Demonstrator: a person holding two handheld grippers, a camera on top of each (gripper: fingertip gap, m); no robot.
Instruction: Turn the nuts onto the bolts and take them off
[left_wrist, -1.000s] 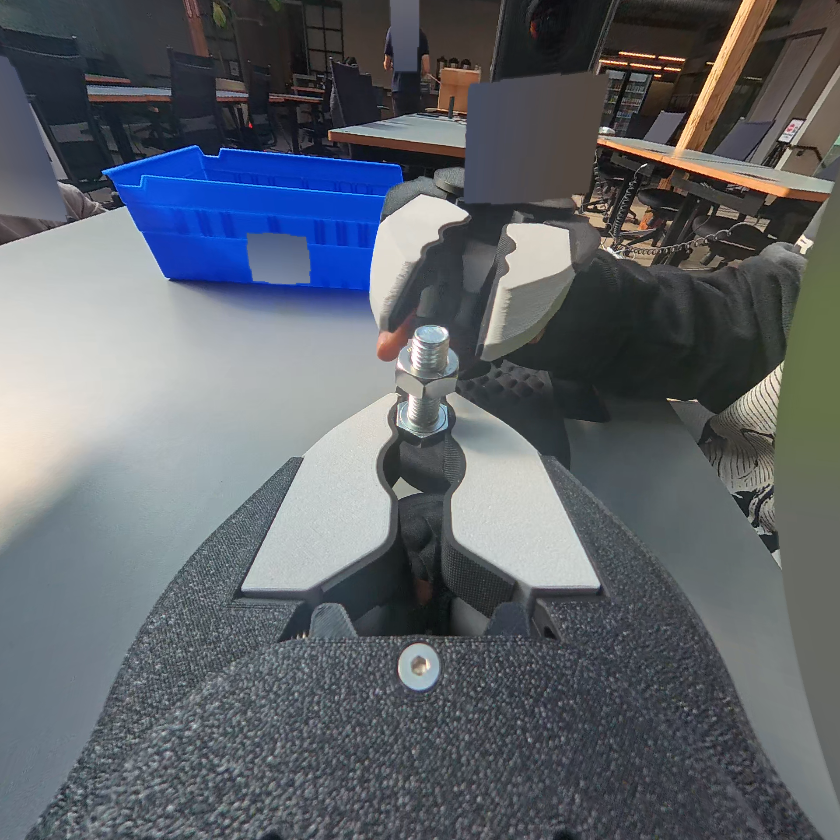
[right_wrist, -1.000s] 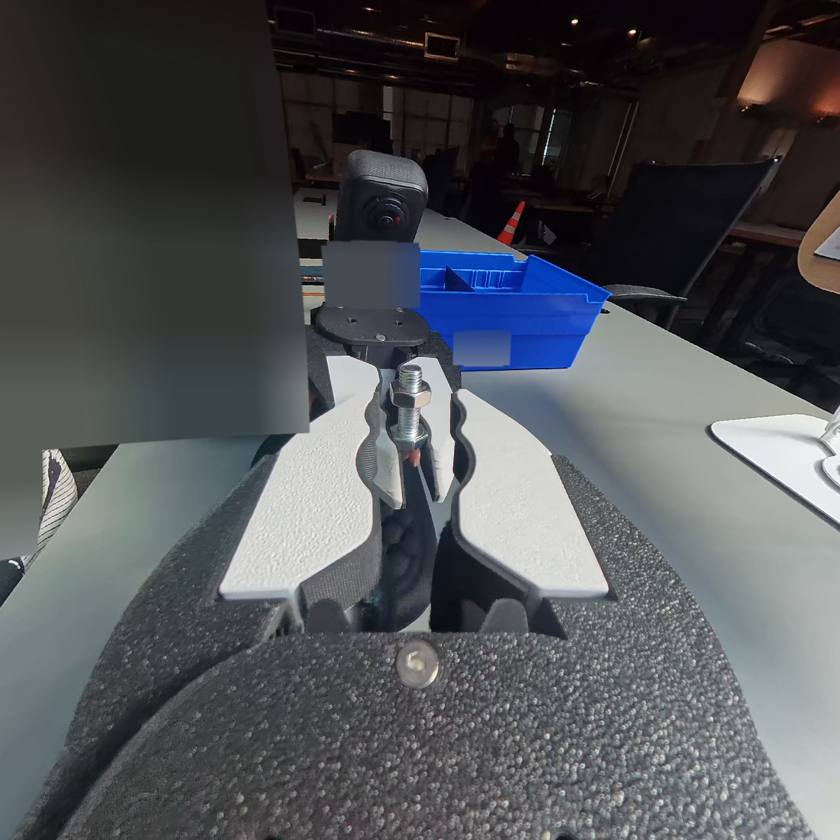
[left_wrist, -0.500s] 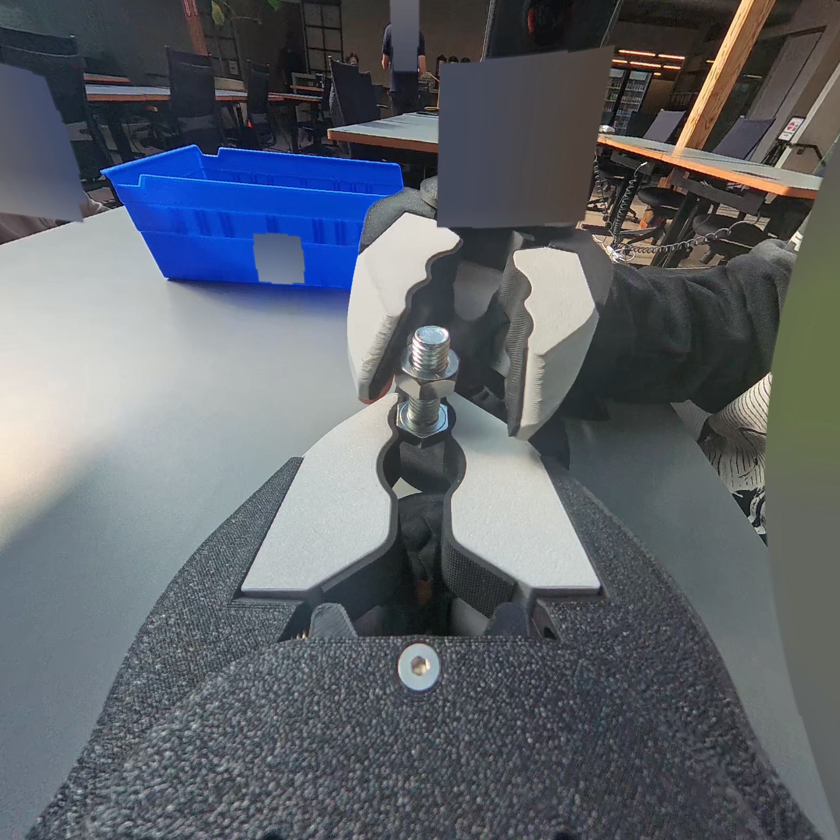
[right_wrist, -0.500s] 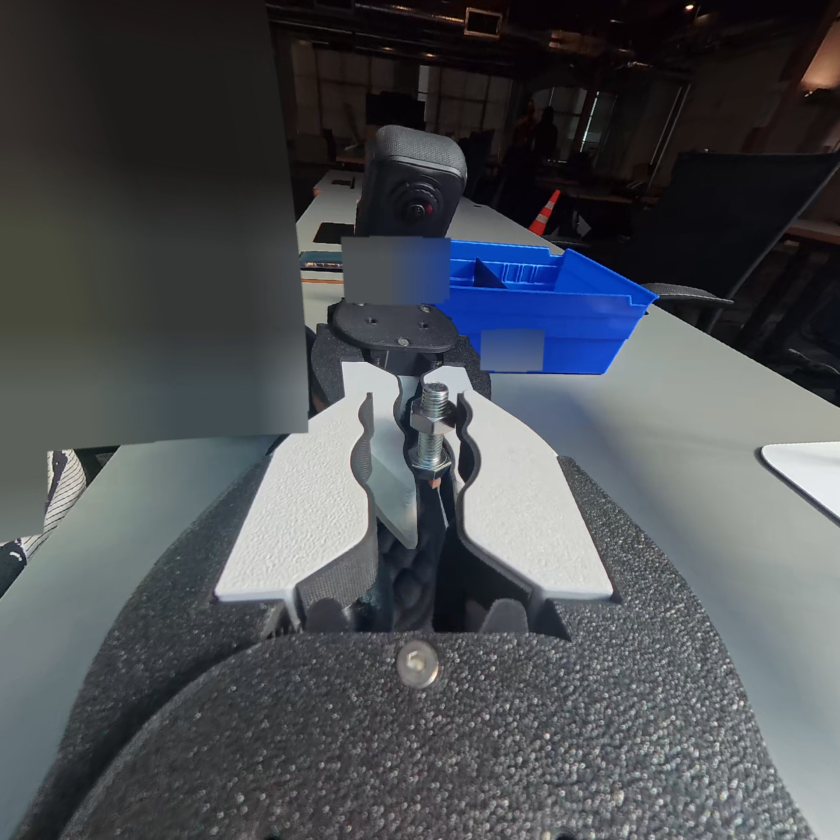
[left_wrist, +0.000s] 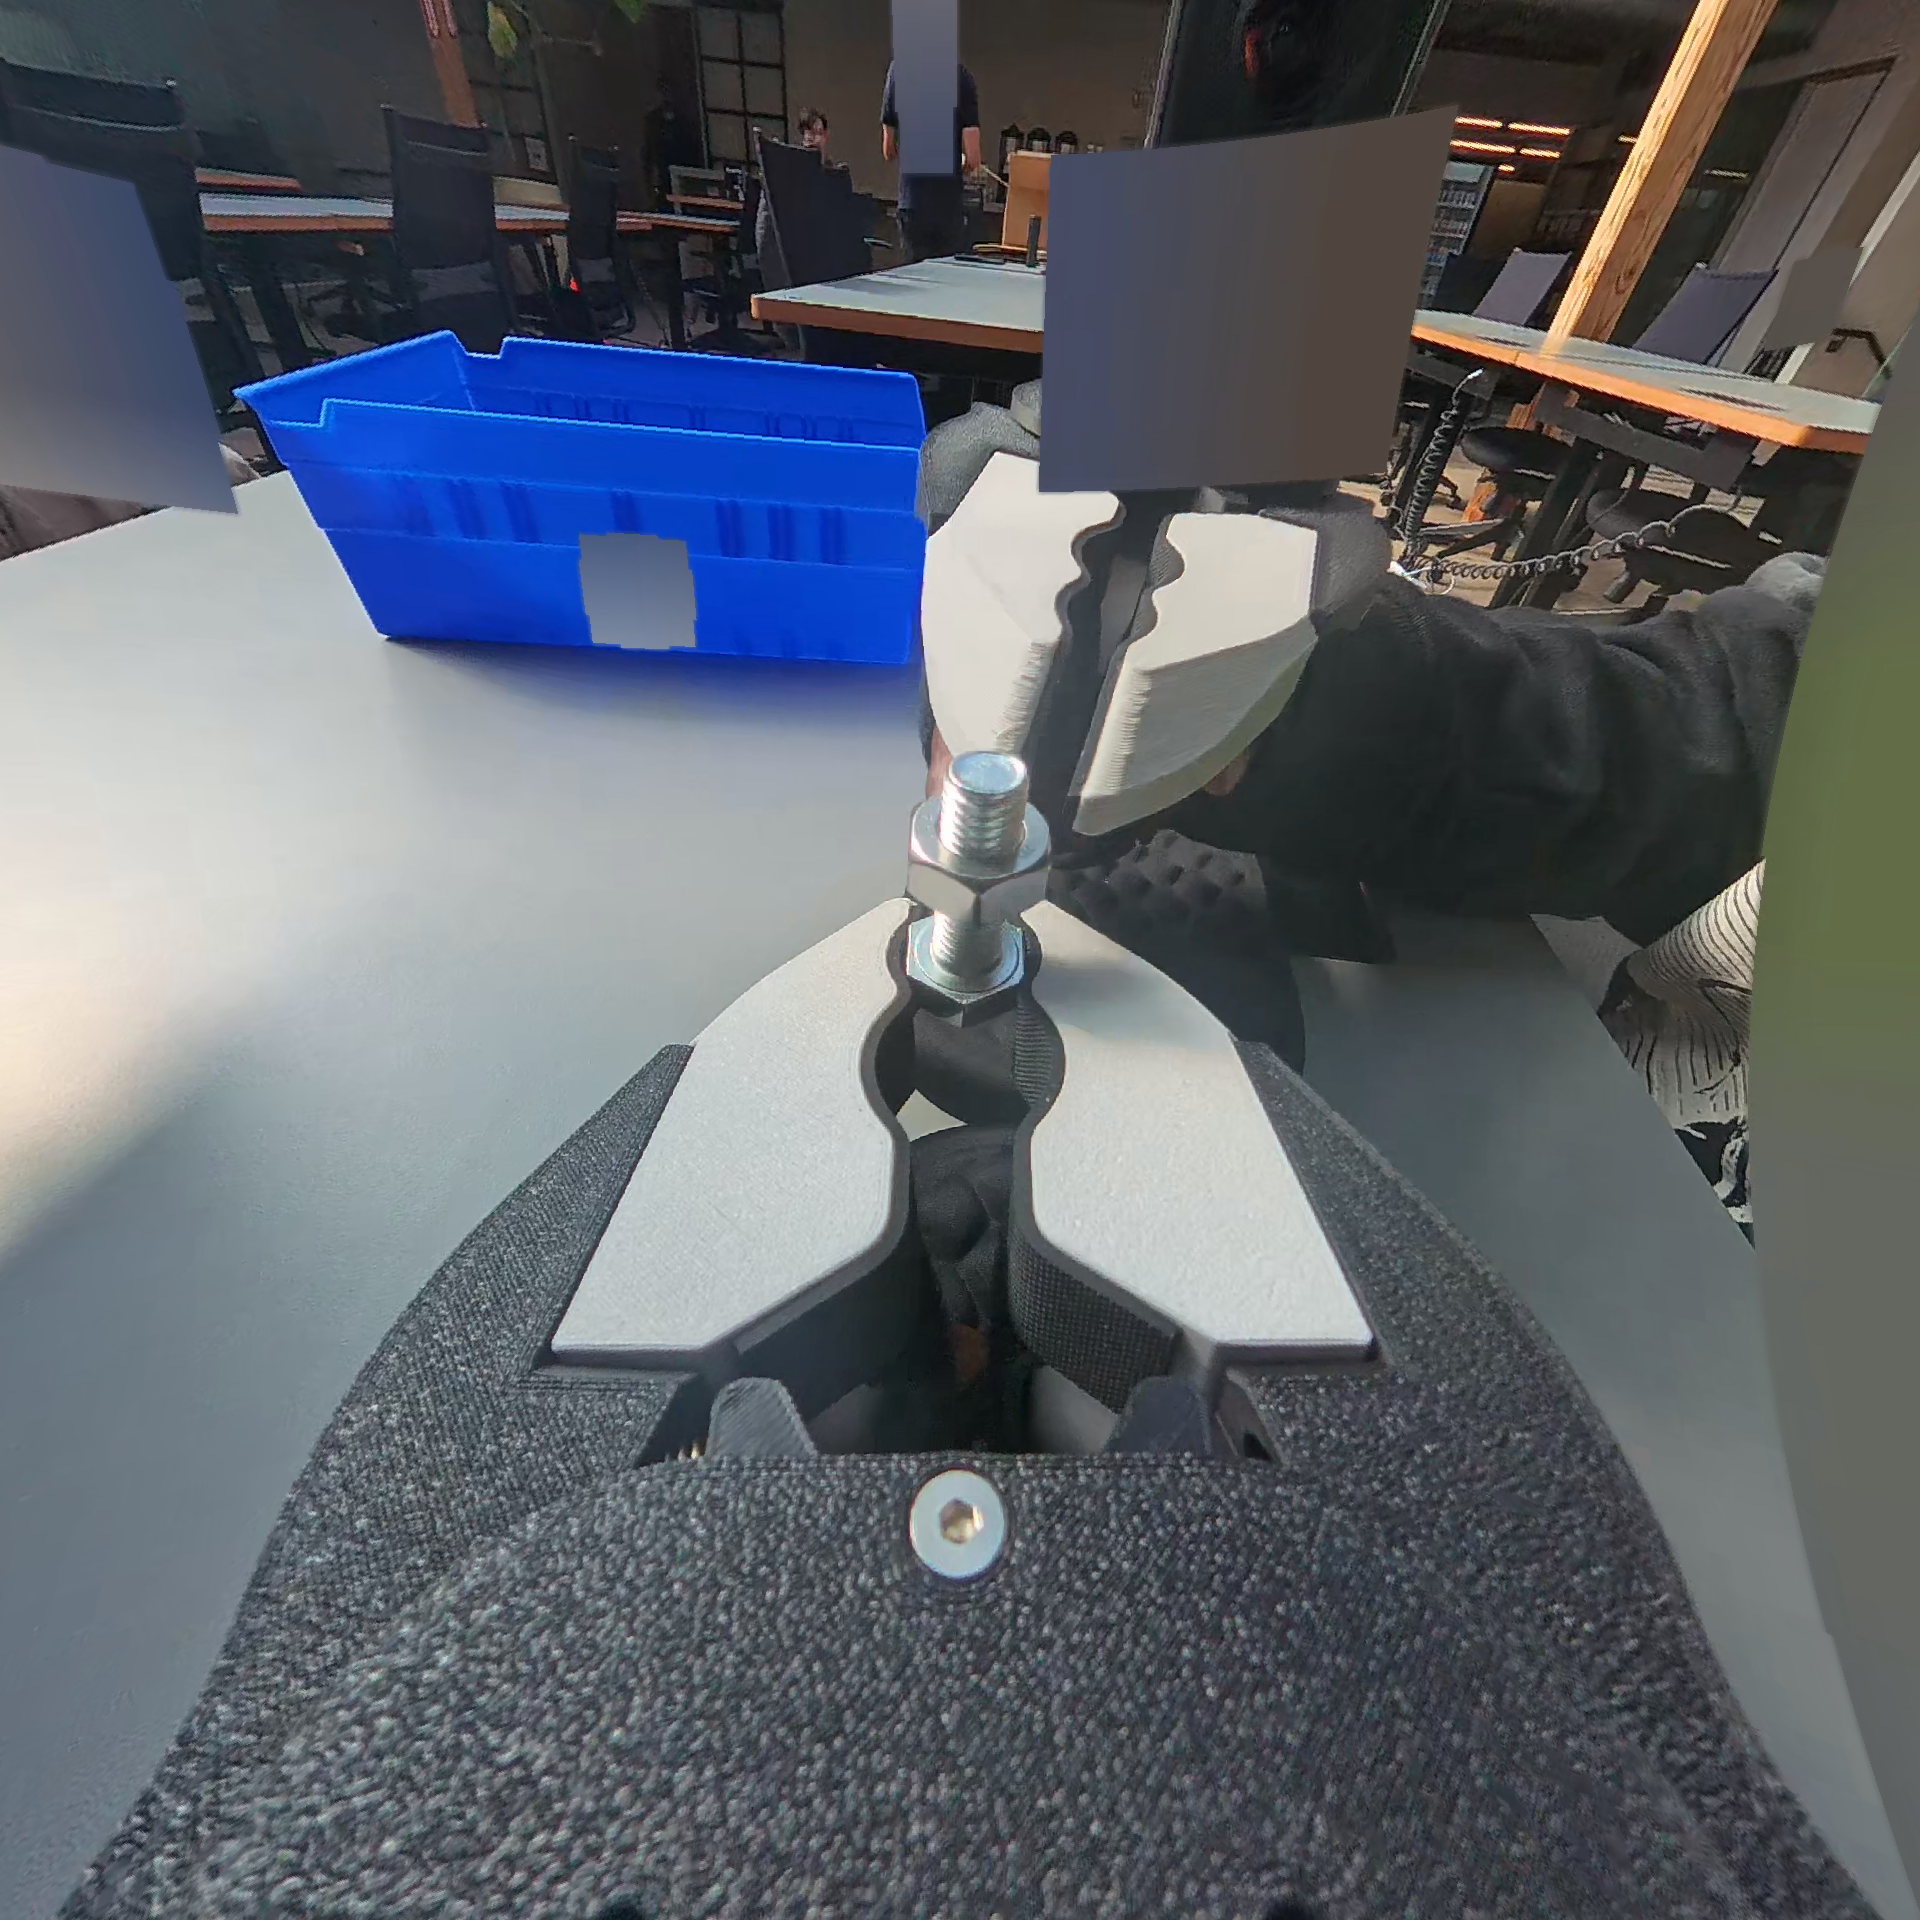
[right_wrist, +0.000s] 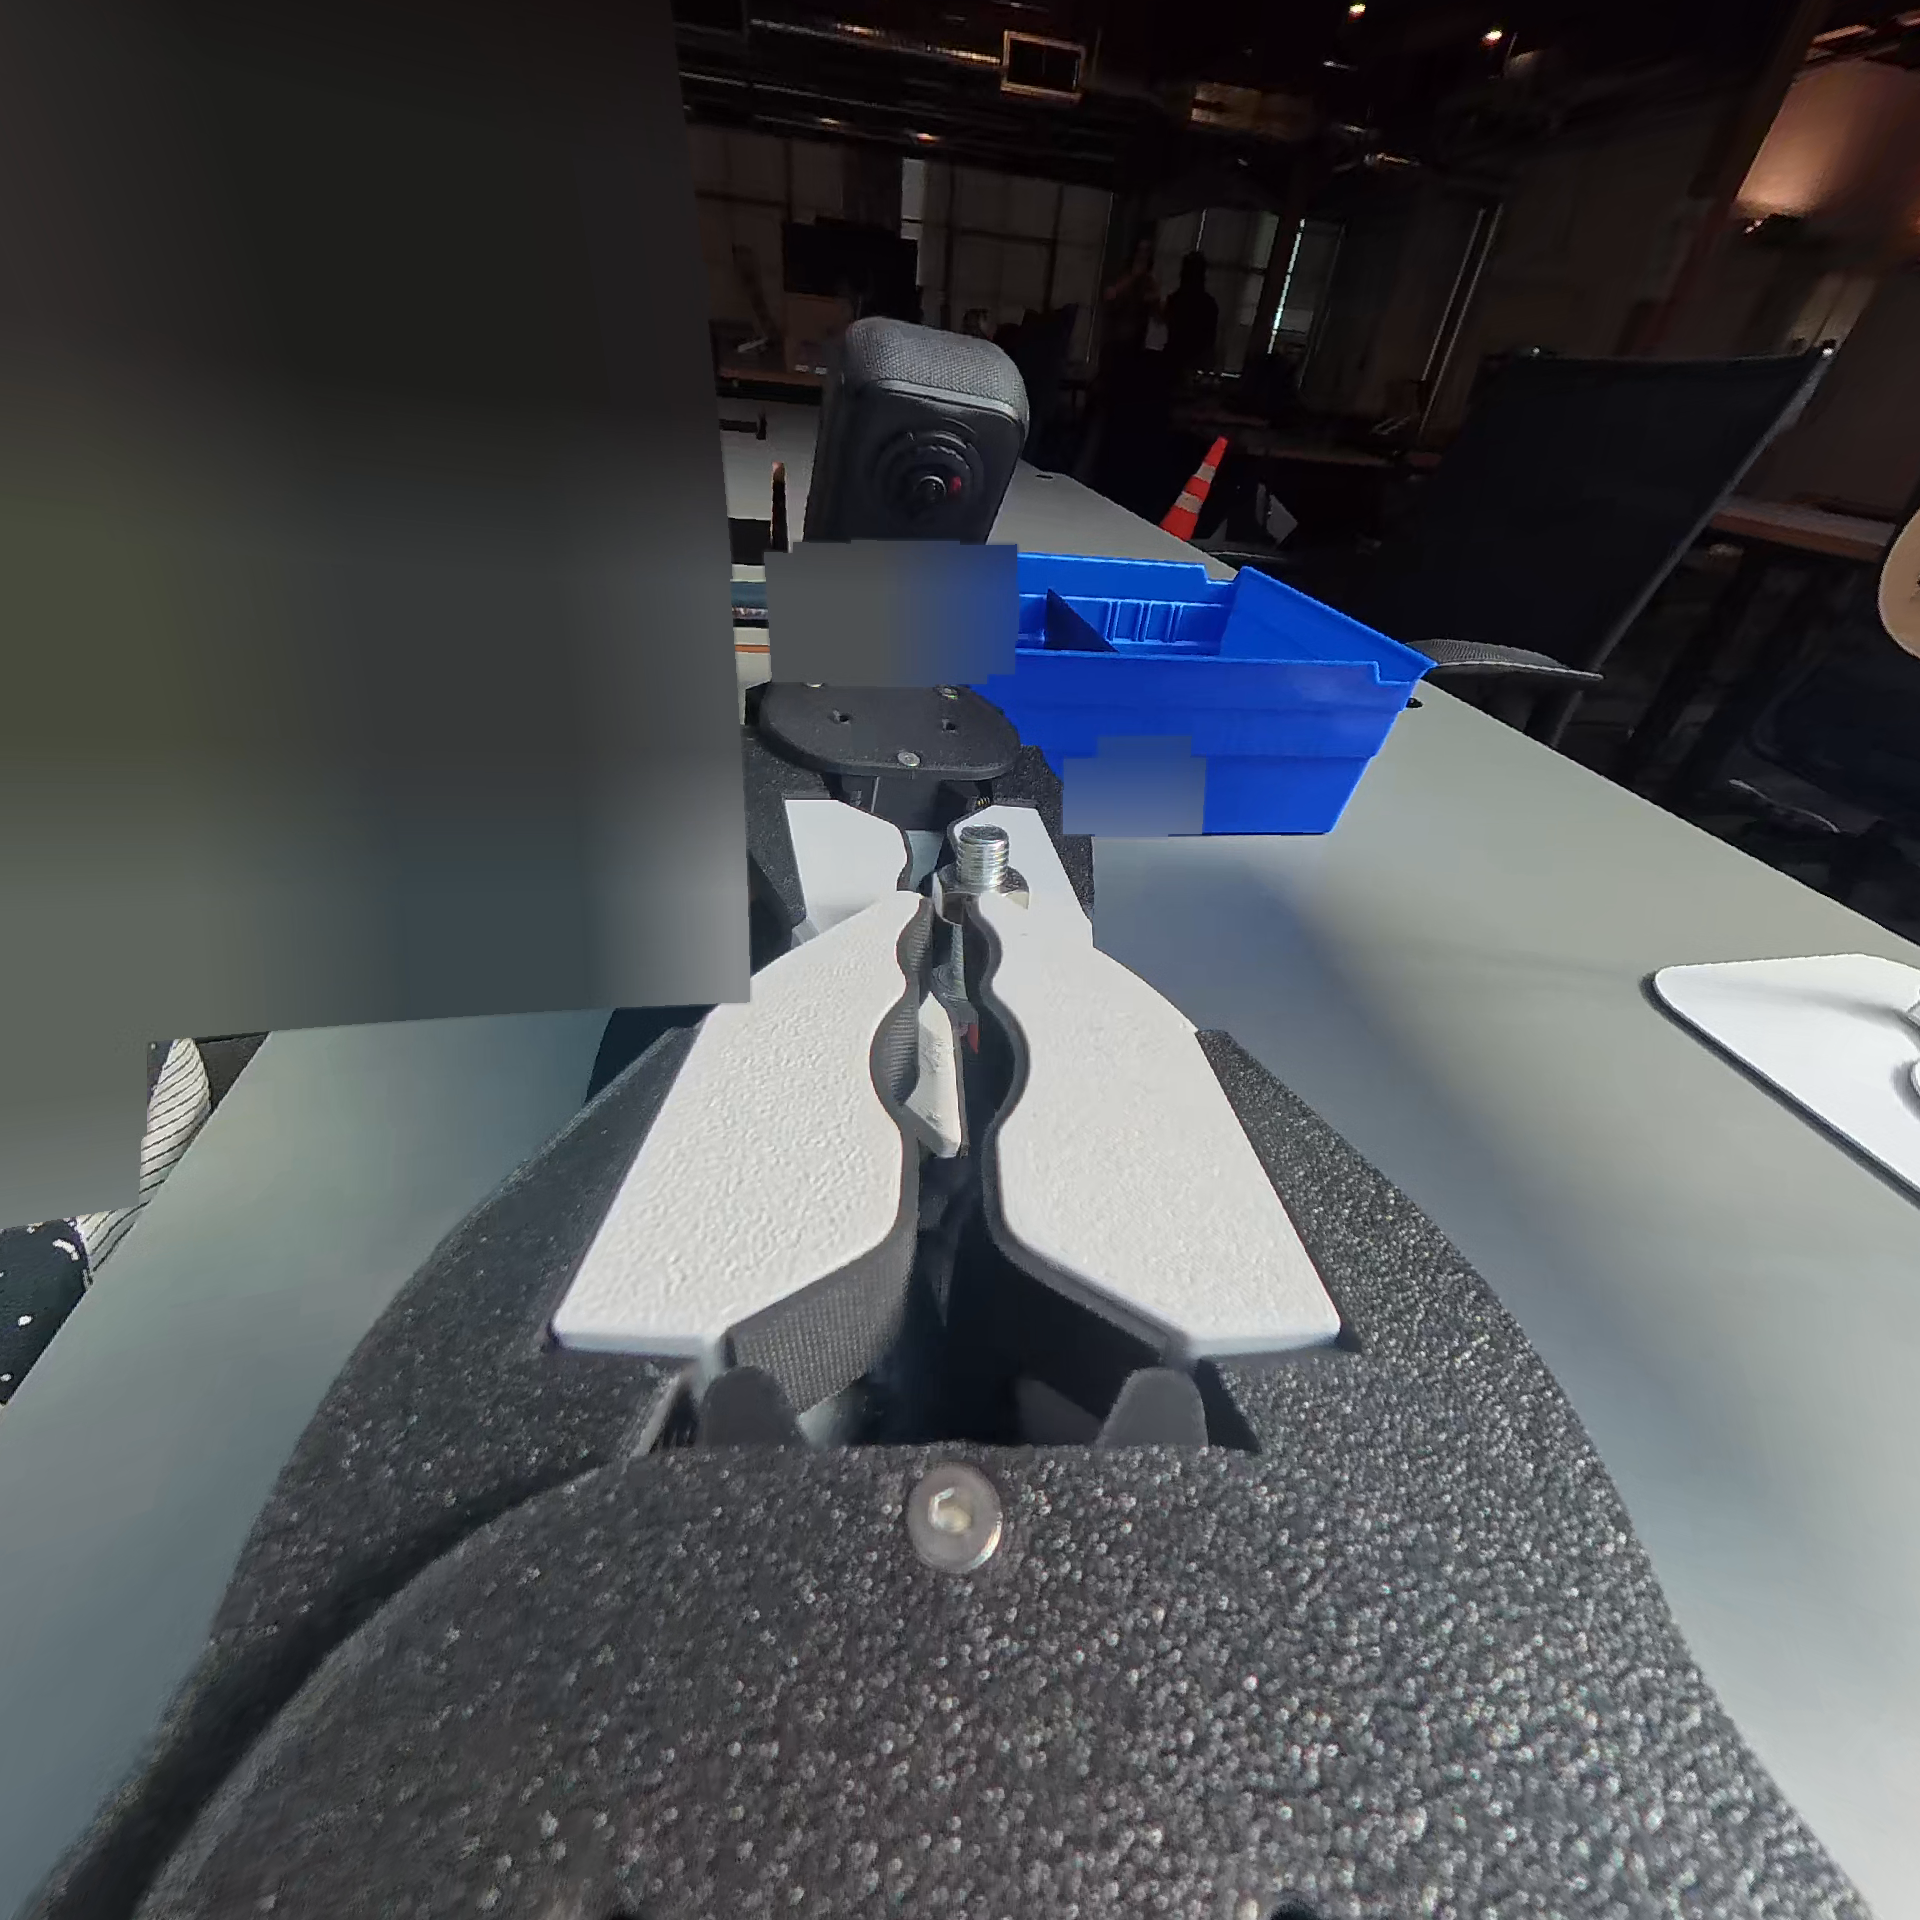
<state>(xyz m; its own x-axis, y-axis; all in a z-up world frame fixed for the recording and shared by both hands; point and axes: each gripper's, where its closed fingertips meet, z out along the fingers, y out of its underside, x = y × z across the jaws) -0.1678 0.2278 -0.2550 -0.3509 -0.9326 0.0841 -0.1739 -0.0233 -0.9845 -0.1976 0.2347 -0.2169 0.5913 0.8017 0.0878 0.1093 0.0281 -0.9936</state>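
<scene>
Bolt (left_wrist: 975, 883): I see it upright between my left gripper (left_wrist: 961, 961) fingertips, over the table (left_wrist: 364, 883).
Nut (left_wrist: 977, 868): on the bolt, partway down the thread.
Right gripper (left_wrist: 1060, 748): opposite mine, just behind the bolt's top.
Bin (left_wrist: 623, 520): on the table, behind and left of the bolt.
Pad (right_wrist: 1797, 1039): far right in the right wrist view.

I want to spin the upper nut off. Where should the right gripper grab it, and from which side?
Probably two opposite flats of the upper nut, coming level from the far side, opposite the left gripper clamping the lower hex. The bolt stands upright, so those flats face sideways, uncovered.
</scene>
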